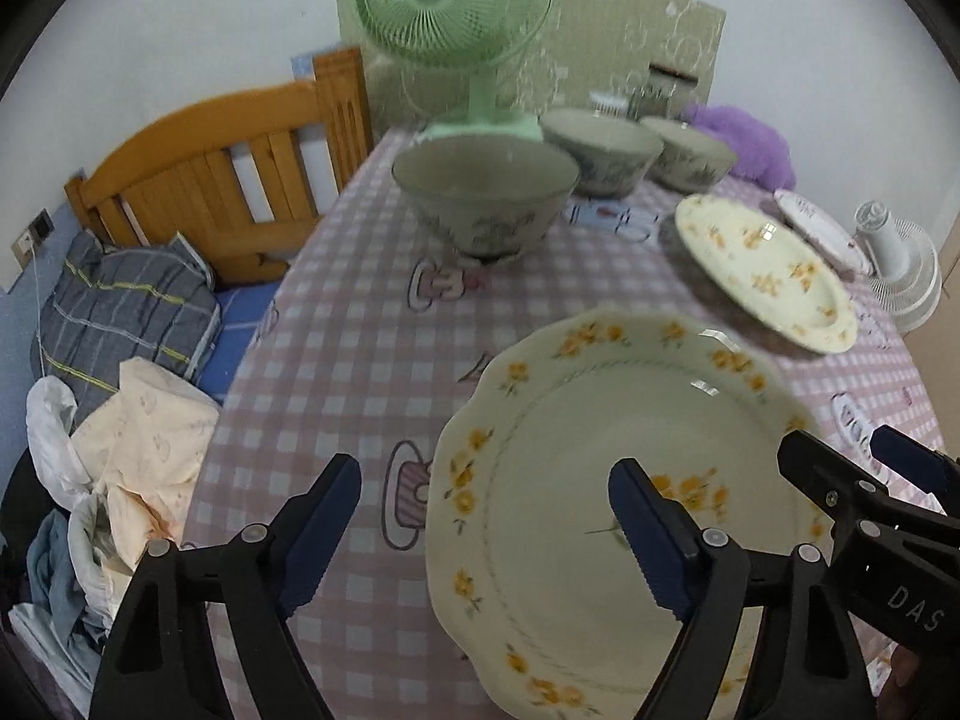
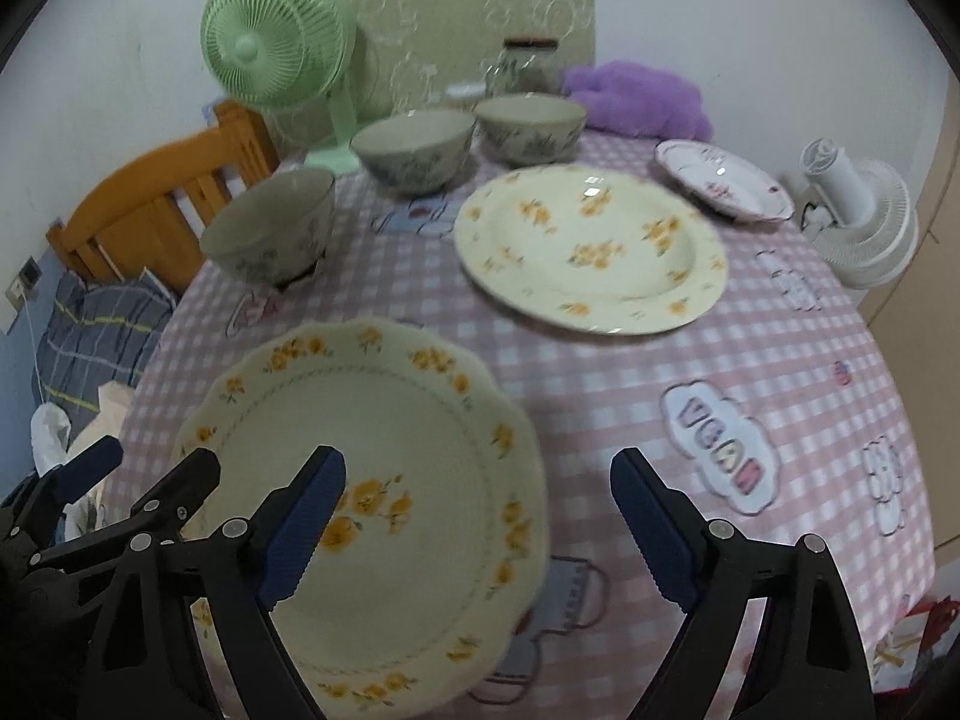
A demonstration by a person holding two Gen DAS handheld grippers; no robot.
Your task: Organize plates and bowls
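A scalloped cream plate (image 1: 600, 510) (image 2: 390, 480) with yellow flowers lies nearest on the pink checked tablecloth (image 1: 360, 330) (image 2: 600, 390). My left gripper (image 1: 485, 471) (image 2: 156, 456) is open and straddles the plate's left rim without touching it. My right gripper (image 2: 477, 461) (image 1: 846, 444) is open astride the right rim. Farther back lie a round yellow-flowered plate (image 2: 591, 252) (image 1: 768, 270) and a small pink-trimmed plate (image 2: 720, 180) (image 1: 819, 228). Three grey-green bowls stand upright: the nearest bowl (image 1: 486, 192) (image 2: 270, 228), the middle bowl (image 2: 414, 147) and the far bowl (image 2: 531, 126).
A green fan (image 1: 450, 0) (image 2: 276, 42), a glass jar (image 2: 528, 66) and a purple plush (image 2: 636, 96) stand at the table's back edge. A white fan (image 2: 858, 222) sits off the right side. A wooden bed frame (image 1: 228, 180) and bedding (image 1: 120, 312) lie left.
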